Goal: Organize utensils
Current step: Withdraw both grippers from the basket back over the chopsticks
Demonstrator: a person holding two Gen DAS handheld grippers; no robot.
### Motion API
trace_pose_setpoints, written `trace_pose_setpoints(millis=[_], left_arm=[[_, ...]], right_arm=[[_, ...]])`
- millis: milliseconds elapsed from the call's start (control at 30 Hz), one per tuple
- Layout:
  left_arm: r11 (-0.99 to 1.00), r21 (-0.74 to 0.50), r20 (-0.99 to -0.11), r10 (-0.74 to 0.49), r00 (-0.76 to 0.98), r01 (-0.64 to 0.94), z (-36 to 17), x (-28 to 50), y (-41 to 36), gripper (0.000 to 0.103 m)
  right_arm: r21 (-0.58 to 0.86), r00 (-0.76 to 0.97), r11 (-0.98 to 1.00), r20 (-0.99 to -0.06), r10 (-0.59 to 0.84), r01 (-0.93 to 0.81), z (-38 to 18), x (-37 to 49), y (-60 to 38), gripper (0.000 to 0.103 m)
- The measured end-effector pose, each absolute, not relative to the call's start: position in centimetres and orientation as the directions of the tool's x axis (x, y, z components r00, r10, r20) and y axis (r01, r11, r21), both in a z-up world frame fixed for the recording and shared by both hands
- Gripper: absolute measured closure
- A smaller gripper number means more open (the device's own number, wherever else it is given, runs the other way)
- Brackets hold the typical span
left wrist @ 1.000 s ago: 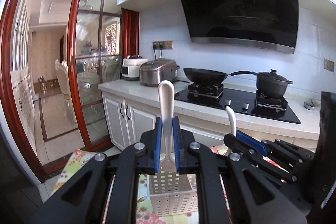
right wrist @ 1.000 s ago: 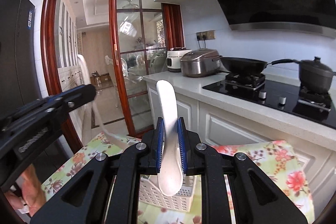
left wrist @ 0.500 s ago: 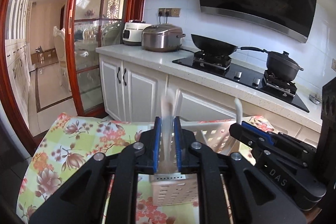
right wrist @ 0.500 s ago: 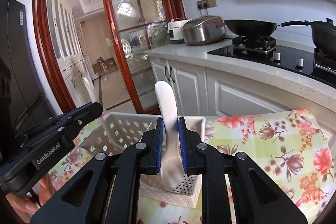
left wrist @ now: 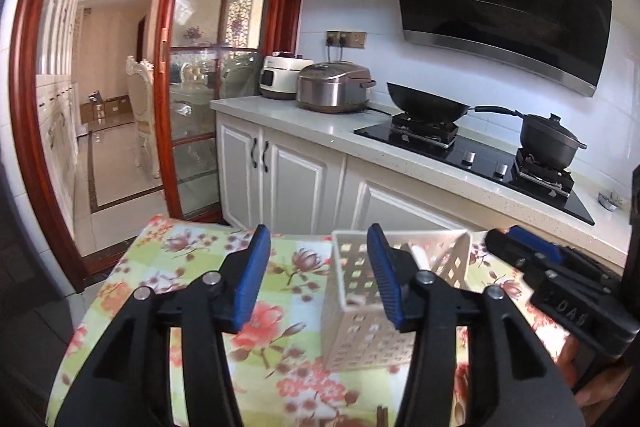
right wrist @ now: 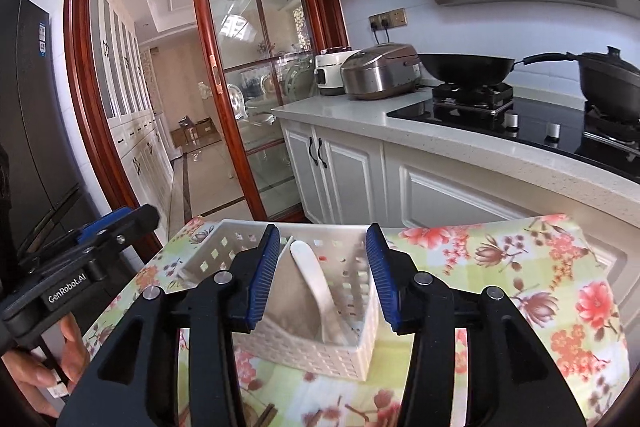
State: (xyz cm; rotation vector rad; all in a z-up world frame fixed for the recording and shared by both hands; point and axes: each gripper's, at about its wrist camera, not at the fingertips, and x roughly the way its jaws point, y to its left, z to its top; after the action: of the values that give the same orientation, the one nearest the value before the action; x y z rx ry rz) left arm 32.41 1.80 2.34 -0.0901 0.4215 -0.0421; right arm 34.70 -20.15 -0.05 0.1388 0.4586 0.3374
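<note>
Both spoons have left the blue pads: the left gripper (left wrist: 316, 277) and right gripper (right wrist: 322, 277) are opening, empty, above the perforated white plastic basket (right wrist: 352, 343) holding a glossy white spoon (right wrist: 316, 287).

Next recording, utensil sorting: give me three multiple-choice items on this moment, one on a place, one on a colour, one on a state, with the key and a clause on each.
1. Where is the white spoon?
A. lying on the floral tablecloth
B. inside the white perforated basket
C. on the stove

2. What colour are the pads of the right tool?
A. blue
B. red
C. green

3. What lies between the pads of the left tool?
A. a spoon, clamped
B. a pot lid
C. nothing, they stand apart

Key: B, the spoon leans against the inner wall of the white perforated basket on the floral tablecloth; A, both ribbed pads are blue; C, only cloth and the basket's corner show in the gap, and the jaws are opening.
</note>
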Motion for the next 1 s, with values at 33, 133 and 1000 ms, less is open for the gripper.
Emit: trace_pose_setpoints(millis=[33, 133, 1000], left_arm=[[0.995, -0.098, -0.41, -0.055, 0.91, 0.016, 2.3, 31.9, 1.9, 0.048], [0.994, -0.106, -0.402, -0.041, 0.915, -0.002, 2.1, 29.7, 2.5, 0.035], [1.0, -0.014, -0.594, 0.008, 0.805, -0.02, -7.0, 20.4, 3.8, 0.019]], right_arm=[[0.203, 0.843, 0.936, -0.41, 0.348, -0.287, 0.0, 34.1, -20.3, 0.058], [0.196, 0.844, 0.939, -0.414, 0.341, -0.283, -0.1, 32.3, -20.8, 0.058], [0.233, 0.774, 0.96, -0.576, 0.264, -0.154, -8.1, 21.0, -25.5, 0.053]])
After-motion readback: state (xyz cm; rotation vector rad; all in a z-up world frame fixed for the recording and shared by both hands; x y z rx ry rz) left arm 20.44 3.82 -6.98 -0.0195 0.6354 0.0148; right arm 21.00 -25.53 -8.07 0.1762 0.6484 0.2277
